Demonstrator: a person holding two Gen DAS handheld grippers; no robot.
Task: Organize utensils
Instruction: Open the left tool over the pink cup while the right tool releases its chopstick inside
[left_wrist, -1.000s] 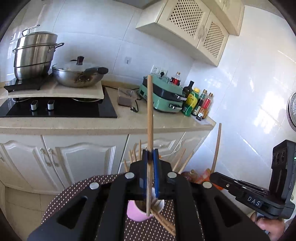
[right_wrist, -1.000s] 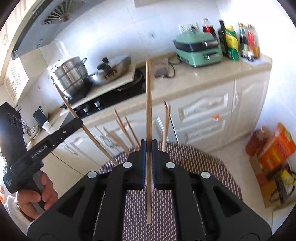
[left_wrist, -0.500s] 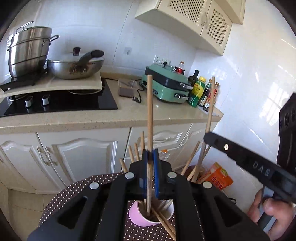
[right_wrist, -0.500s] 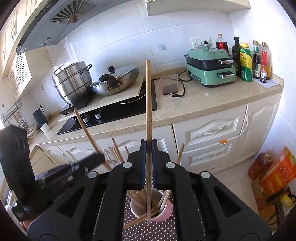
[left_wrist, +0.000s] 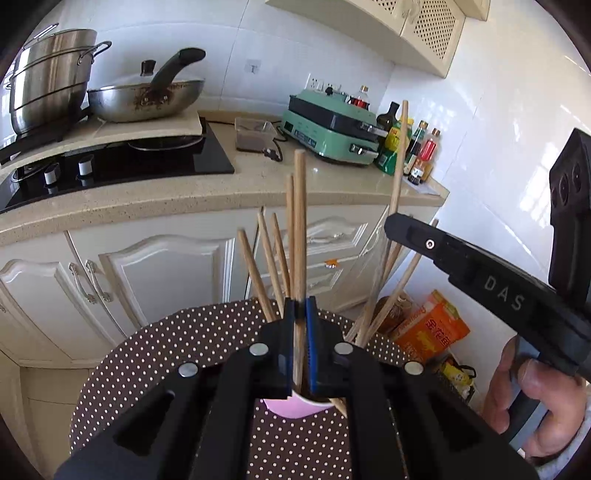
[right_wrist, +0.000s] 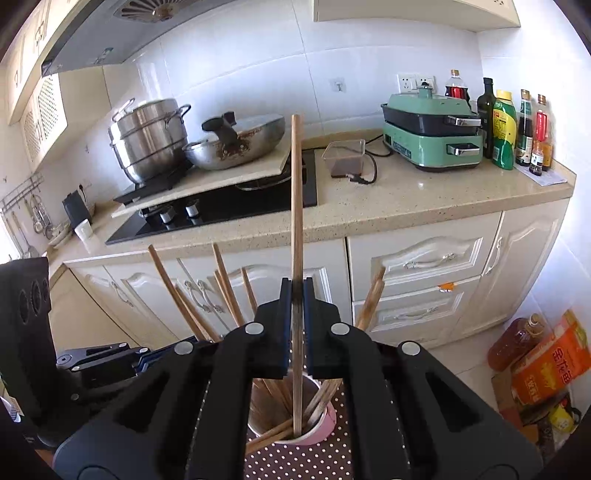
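A pink cup (left_wrist: 295, 408) (right_wrist: 325, 424) holding several wooden chopsticks stands on a brown dotted table (left_wrist: 147, 369). My left gripper (left_wrist: 300, 321) is shut on one upright chopstick (left_wrist: 300, 229) whose lower end dips into the cup. In the right wrist view my right gripper (right_wrist: 296, 295) is shut on another chopstick (right_wrist: 296, 192), its tip down inside the cup among the others. The right gripper (left_wrist: 480, 273) also shows from the left wrist view, held by a hand (left_wrist: 532, 402). The left gripper's body (right_wrist: 96, 362) sits at the left in the right wrist view.
Behind the table runs a counter (right_wrist: 369, 206) with a black hob (right_wrist: 229, 206), a steel pot (right_wrist: 147, 140), a wok (right_wrist: 236, 144), a green cooker (right_wrist: 432, 136) and sauce bottles (right_wrist: 517, 129). White cabinets stand below. An orange box (right_wrist: 550, 365) lies on the floor.
Both grippers have come down toward the cup with their chopsticks. The chopstick tips now sit inside the cup, and the right gripper has closed in beside the left.
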